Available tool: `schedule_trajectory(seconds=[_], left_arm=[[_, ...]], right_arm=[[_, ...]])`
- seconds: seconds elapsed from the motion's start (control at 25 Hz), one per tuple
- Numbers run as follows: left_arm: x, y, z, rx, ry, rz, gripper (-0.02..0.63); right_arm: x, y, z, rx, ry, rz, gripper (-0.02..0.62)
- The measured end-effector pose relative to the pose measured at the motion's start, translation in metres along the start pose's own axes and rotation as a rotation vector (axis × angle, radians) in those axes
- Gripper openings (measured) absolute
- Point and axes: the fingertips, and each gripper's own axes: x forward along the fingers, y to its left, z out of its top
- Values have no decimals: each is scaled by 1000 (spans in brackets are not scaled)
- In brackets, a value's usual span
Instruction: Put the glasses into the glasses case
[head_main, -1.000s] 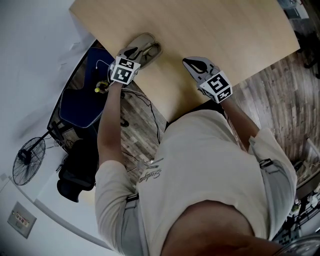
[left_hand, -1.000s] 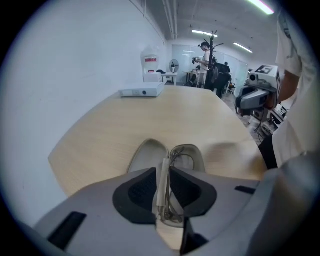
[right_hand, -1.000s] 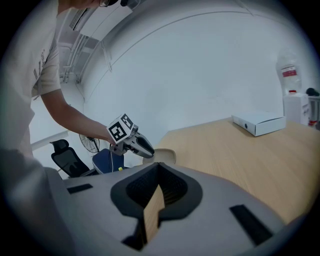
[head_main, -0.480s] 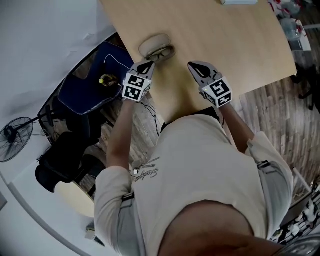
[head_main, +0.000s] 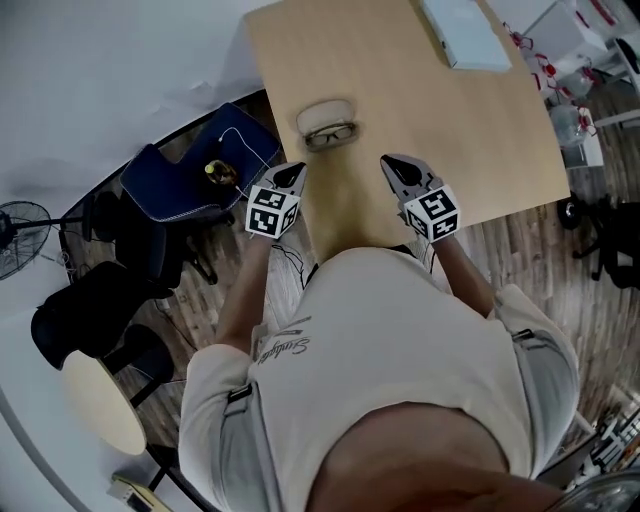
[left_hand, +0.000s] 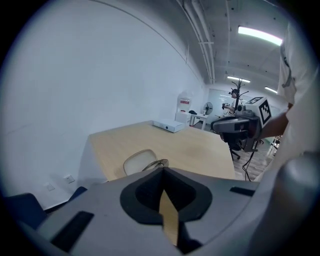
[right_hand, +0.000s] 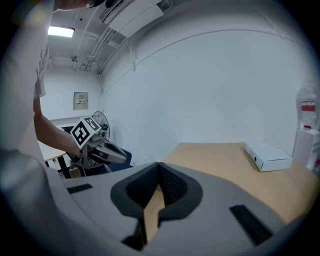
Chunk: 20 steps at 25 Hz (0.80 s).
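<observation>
right gripper (right_hand: 159, 166), jaws together, over table (right_hand: 227, 162)

Dark-framed glasses (head_main: 330, 133) lie right beside the pale oval glasses case (head_main: 322, 109).

Beige glasses case (head_main: 322, 111), tan table (head_main: 400, 85), white box (head_main: 459, 33).

The table (head_main: 470, 120) is pale wood, smooth and matt; the glasses case (head_main: 322, 112) a matt beige shell; the left gripper (left_hand: 162, 172) and right gripper (right_hand: 159, 167) are matt grey plastic, lined with black dimpled pads (right_hand: 172, 186); the floor (head_main: 540, 230) is grained planking.
</observation>
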Motion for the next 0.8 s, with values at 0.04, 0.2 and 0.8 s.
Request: schedule_trajectory(seconds=[0.04,0.2,0.8], left_arm=[[-10,-1,-2,-15,-9,12,14],[-37,-1,5,-61,-66,67,14],[-102,36,54,-184,-247,241,14]], right_arm=[[-4,6,1,-2,1,3,-5],[-9,11,11,-35,-7,7,-5],[-13,32,98,-255,-117,61,-5]])
